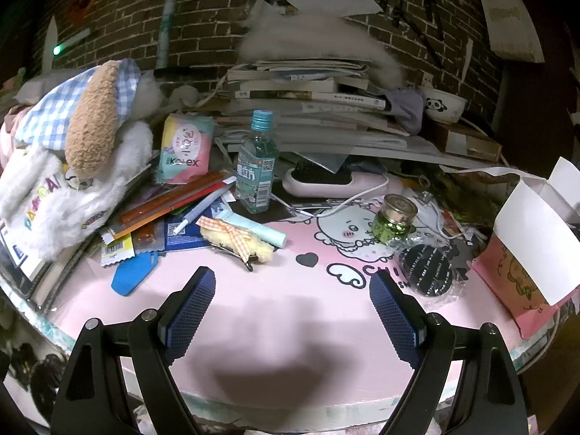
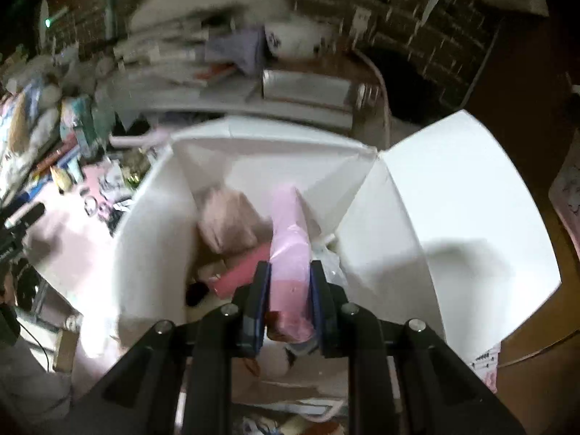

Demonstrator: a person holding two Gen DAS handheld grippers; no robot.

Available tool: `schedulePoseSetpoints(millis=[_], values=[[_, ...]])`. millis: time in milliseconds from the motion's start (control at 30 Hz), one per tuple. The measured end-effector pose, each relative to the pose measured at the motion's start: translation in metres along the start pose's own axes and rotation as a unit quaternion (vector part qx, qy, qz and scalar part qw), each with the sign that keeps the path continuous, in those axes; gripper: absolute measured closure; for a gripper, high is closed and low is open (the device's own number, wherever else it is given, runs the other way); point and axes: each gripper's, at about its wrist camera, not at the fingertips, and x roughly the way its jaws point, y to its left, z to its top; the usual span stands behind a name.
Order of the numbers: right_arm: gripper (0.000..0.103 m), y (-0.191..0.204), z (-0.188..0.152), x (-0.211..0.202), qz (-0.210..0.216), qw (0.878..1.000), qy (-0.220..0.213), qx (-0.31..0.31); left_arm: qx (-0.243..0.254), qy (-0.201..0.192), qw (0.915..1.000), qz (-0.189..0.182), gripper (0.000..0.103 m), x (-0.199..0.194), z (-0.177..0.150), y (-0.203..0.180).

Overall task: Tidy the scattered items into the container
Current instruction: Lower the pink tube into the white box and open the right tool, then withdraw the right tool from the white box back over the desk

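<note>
Left wrist view: the left gripper [image 1: 291,311] hovers over the pink bench [image 1: 275,326], fingers apart and empty; a bottle [image 1: 256,166], jar [image 1: 395,219] and black disc [image 1: 426,270] lie scattered ahead. Right wrist view, blurred: the right gripper [image 2: 290,290] has its fingers clamped on a pink packet [image 2: 290,250] above the open white box [image 2: 453,217]. Best lower it past the flaps before releasing, I judge.

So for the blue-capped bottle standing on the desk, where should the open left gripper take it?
Grip the bottle across its labelled body, below the blue cap, approaching from the front over the bare pink mat. It stands upright, and clutter crowds its back and left. The left gripper is open and empty, probably wide enough.
</note>
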Motion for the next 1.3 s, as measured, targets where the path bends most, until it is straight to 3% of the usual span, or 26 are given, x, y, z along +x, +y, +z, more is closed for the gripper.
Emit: schedulePoseSetpoints(millis=[200, 300, 367, 633, 700, 767, 833, 900, 1033, 1200, 1300], values=[[0.085, -0.008, 0.006, 0.015, 0.008, 0.998, 0.063, 0.002, 0.001, 0.001, 1.0000, 0.000, 0.018, 0.000, -0.001, -0.002], [0.074, -0.006, 0.007, 0.015, -0.012, 0.998, 0.057, -0.002, 0.004, 0.005, 1.0000, 0.000, 0.018, 0.001, -0.001, -0.003], [0.060, -0.004, 0.006, 0.011, -0.013, 0.999, 0.045, -0.001, 0.006, 0.007, 1.0000, 0.001, 0.018, 0.002, -0.002, -0.004], [0.059, 0.005, 0.009, 0.007, -0.018, 0.999, 0.041, -0.018, 0.010, 0.010, 0.9999, -0.004, 0.018, 0.002, -0.003, -0.008], [0.054, 0.002, 0.011, 0.001, -0.015, 0.999, 0.027, -0.009, 0.010, 0.012, 0.9999, -0.004, 0.018, 0.003, -0.003, -0.008], [0.036, 0.004, 0.012, -0.011, -0.020, 1.000, -0.004, 0.001, 0.008, 0.012, 0.9999, -0.005, 0.018, 0.004, -0.003, -0.006], [0.019, 0.012, 0.010, -0.031, -0.023, 0.998, -0.065, 0.004, 0.006, 0.013, 0.9999, -0.001, 0.018, 0.005, -0.004, -0.003], [0.014, 0.024, 0.006, -0.049, 0.000, 0.993, -0.121, 0.001, 0.002, 0.016, 0.9998, 0.009, 0.018, 0.008, -0.003, 0.002], [0.002, 0.062, -0.006, -0.067, 0.124, 0.971, -0.203, -0.007, -0.006, 0.012, 0.9998, 0.015, 0.018, 0.011, 0.000, 0.014], [0.001, 0.119, -0.017, -0.056, 0.264, 0.936, -0.226, -0.049, -0.010, 0.019, 0.9992, 0.035, 0.018, 0.024, 0.006, 0.031], [0.001, 0.148, -0.026, -0.049, 0.310, 0.920, -0.228, -0.072, -0.024, 0.025, 0.9988, 0.035, 0.018, 0.033, 0.008, 0.040]])
